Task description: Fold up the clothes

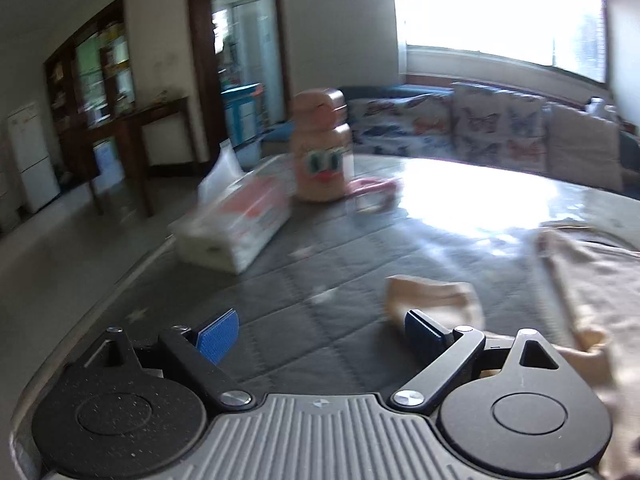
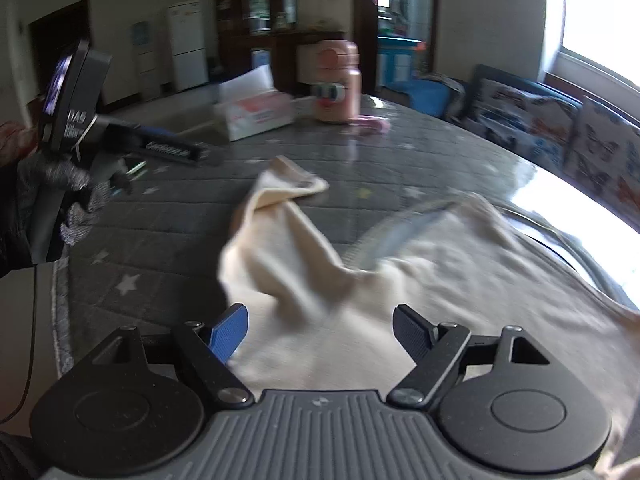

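Observation:
A cream shirt [image 2: 440, 288] lies crumpled on the grey quilted table cover [image 2: 168, 232], one sleeve [image 2: 288, 208] stretched out to the far left. My right gripper [image 2: 320, 332] is open and empty, low over the shirt's near edge. My left gripper [image 1: 320, 332] is open and empty over the cover; the sleeve end [image 1: 432, 292] lies just past its right finger, and the shirt body [image 1: 600, 288] lies at the right. The left gripper also shows in the right wrist view [image 2: 168, 152], at the left, held by a gloved hand.
A pack of tissues [image 1: 236, 224] and a pink bottle with a cartoon face [image 1: 320, 148] stand at the table's far side, with a pink item [image 1: 372, 186] beside the bottle. The table edge [image 1: 120, 280] curves on the left. A sofa with butterfly cushions [image 1: 480, 128] stands behind.

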`<state>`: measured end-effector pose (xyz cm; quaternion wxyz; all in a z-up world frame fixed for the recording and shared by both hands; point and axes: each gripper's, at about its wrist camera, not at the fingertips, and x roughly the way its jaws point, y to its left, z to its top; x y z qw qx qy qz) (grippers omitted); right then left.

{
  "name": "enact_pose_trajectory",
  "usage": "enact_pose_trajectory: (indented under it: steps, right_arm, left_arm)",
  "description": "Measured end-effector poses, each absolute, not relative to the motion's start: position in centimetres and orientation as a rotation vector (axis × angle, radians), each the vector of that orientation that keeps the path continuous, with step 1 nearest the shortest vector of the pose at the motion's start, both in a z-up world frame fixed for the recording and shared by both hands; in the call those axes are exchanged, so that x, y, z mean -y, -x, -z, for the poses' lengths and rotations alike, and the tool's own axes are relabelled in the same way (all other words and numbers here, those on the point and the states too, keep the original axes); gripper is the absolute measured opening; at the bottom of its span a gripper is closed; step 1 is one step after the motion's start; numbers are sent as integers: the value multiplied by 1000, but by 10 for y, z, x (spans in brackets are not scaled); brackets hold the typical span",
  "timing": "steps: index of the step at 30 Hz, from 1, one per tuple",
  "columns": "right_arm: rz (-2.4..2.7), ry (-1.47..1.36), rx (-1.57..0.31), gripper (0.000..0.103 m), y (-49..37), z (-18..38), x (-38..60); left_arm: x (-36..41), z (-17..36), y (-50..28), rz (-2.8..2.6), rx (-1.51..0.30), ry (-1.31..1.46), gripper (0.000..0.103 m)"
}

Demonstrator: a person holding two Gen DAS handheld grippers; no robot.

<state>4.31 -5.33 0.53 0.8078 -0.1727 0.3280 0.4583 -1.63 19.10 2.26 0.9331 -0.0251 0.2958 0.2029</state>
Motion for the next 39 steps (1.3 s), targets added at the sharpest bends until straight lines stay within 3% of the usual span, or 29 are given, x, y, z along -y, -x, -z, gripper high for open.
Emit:
enact_pose_trajectory:
  steps: [8, 13, 21, 27, 31, 33, 34, 36, 37, 38, 39]
  right_arm:
    - [-1054, 394, -724, 81, -31, 7, 30]
    - [-1089, 402, -736, 81, -27, 12, 20]
    - [-1121, 407, -751, 82, -26, 19, 8]
    - [-1117, 421, -742, 77, -22, 20, 6]
    - [-1084, 428, -736, 63, -24, 20, 4]
    - [-1065, 436, -727, 55, -24, 20, 4]
    - [-1054, 443, -719, 48, -23, 21, 4]
    - [-1038, 453, -707, 35, -23, 21, 4]
    - [-1034, 454, -703, 19, -23, 21, 5]
    - [-1036, 449, -705, 11, -23, 20, 5]
    - [-1040, 442, -707, 10, -23, 19, 5]
  left_arm:
    - [-139, -7, -27, -247, -669, -148, 92]
    - [-146, 12, -29, -367, -710, -186, 92]
    - [-216, 14, -4, -639, -746, -15, 91]
    - [-218, 4, 12, -505, -709, 95, 89]
    - [-214, 10, -4, -473, -722, 104, 66]
    - [-215, 14, -11, -437, -720, 129, 39]
    - [-216, 16, -14, -421, -718, 141, 32]
    - [-216, 16, -15, -426, -707, 135, 7]
    - [-215, 13, -12, -433, -697, 133, 6]
    - [-215, 11, -8, -439, -686, 131, 5]
    - [-214, 9, -5, -445, -676, 129, 5]
